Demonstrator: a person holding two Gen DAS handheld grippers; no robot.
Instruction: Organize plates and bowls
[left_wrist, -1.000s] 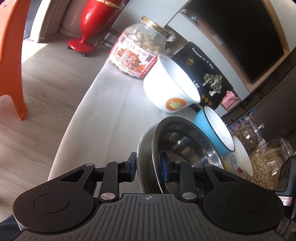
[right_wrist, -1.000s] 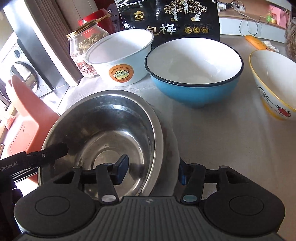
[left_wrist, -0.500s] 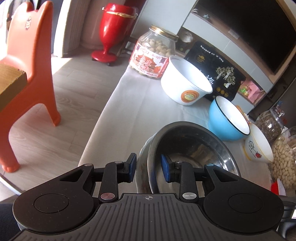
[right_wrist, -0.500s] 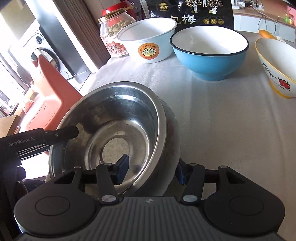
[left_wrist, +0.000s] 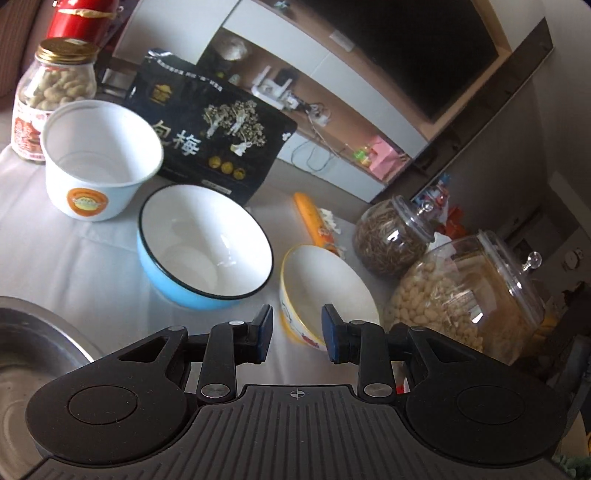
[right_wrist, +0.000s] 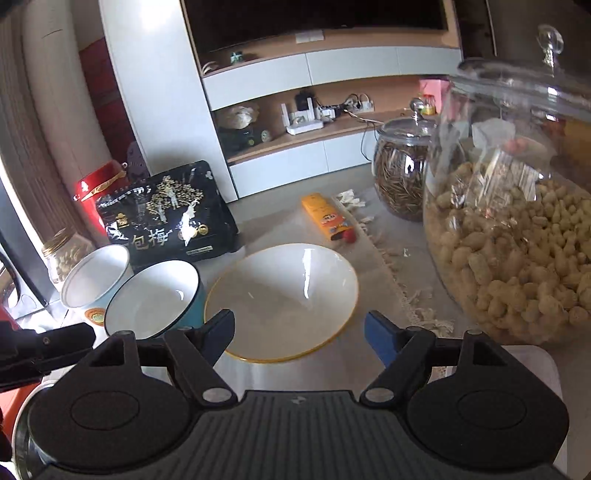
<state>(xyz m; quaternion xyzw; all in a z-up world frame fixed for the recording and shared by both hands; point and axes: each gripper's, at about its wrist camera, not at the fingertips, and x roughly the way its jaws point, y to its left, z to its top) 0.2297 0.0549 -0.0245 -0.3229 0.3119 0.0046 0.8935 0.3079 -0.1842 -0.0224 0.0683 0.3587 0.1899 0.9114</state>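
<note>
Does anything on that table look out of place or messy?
Mostly tidy: the bowls stand upright and empty. One oddity is the orange packet lying flat beyond the yellow-rimmed bowl, its end apparently open, with whitish scraps scattered beside it.

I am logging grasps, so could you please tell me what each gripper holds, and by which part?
Nothing is held. The left gripper and right gripper both stand open and empty, near the yellow-rimmed bowl.

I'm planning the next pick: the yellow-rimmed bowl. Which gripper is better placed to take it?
Probably the right gripper: its jaws, just opened wide and empty, frame the yellow-rimmed bowl directly ahead. The left gripper stands narrower, seeing that bowl's side.
</note>
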